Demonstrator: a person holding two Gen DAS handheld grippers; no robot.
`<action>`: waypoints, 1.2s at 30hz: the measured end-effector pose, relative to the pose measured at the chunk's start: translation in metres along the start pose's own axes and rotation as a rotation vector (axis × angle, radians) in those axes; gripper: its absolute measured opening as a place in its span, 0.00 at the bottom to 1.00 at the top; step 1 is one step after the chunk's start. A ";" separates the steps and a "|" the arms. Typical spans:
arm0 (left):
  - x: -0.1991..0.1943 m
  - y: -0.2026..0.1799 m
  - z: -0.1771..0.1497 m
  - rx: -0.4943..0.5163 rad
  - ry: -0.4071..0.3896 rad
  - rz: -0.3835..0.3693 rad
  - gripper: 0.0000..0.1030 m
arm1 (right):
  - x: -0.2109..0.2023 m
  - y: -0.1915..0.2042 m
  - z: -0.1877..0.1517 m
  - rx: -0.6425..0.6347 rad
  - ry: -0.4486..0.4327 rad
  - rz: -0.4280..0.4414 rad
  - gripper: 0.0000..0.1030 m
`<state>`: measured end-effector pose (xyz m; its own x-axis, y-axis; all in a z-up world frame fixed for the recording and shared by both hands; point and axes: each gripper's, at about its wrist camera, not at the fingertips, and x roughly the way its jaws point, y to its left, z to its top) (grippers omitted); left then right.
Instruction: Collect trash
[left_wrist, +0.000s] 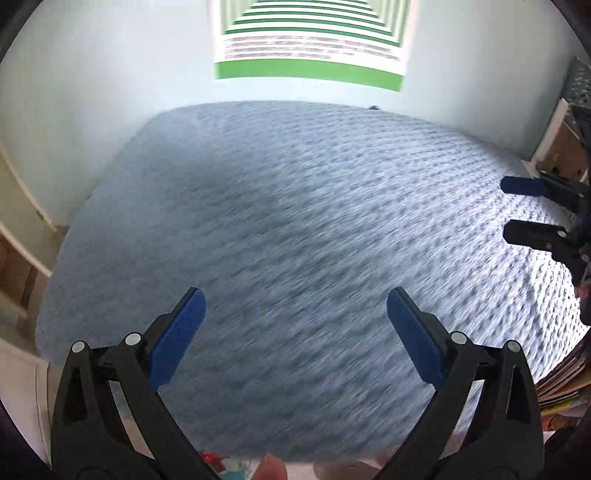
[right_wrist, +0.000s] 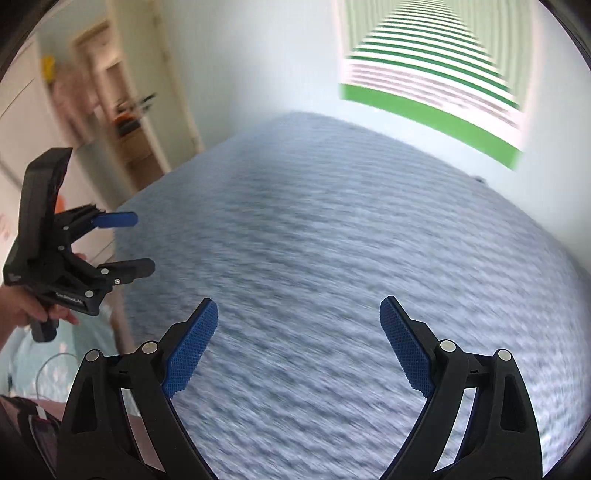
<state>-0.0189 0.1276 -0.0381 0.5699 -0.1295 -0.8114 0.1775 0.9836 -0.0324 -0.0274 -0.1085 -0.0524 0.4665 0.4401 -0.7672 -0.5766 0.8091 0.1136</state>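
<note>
Grey textured surface (left_wrist: 295, 221) under both spread grippers, fingers bare

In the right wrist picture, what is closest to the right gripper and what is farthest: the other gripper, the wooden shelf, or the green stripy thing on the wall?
From the right gripper:
1. The left gripper, close by on the left, over the grey-blue textured surface.
2. The wooden shelf, farther back on the left, against the wall.
3. The green striped panel, far away at the upper right.

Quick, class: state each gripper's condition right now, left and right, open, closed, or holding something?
Left gripper: open, holding nothing, above the blue-grey textured surface.
Right gripper: open, holding nothing.
</note>
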 end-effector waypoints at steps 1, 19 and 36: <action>0.006 -0.015 0.008 0.015 -0.003 -0.007 0.93 | -0.007 -0.015 -0.004 0.019 -0.010 -0.020 0.86; 0.053 -0.146 0.070 0.184 0.013 -0.082 0.93 | -0.079 -0.103 -0.061 0.360 -0.098 -0.259 0.86; 0.057 -0.138 0.080 0.188 -0.018 -0.091 0.93 | -0.080 -0.108 -0.068 0.463 -0.124 -0.327 0.86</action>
<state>0.0532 -0.0256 -0.0331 0.5584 -0.2204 -0.7998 0.3743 0.9273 0.0058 -0.0479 -0.2577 -0.0465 0.6623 0.1584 -0.7323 -0.0484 0.9844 0.1691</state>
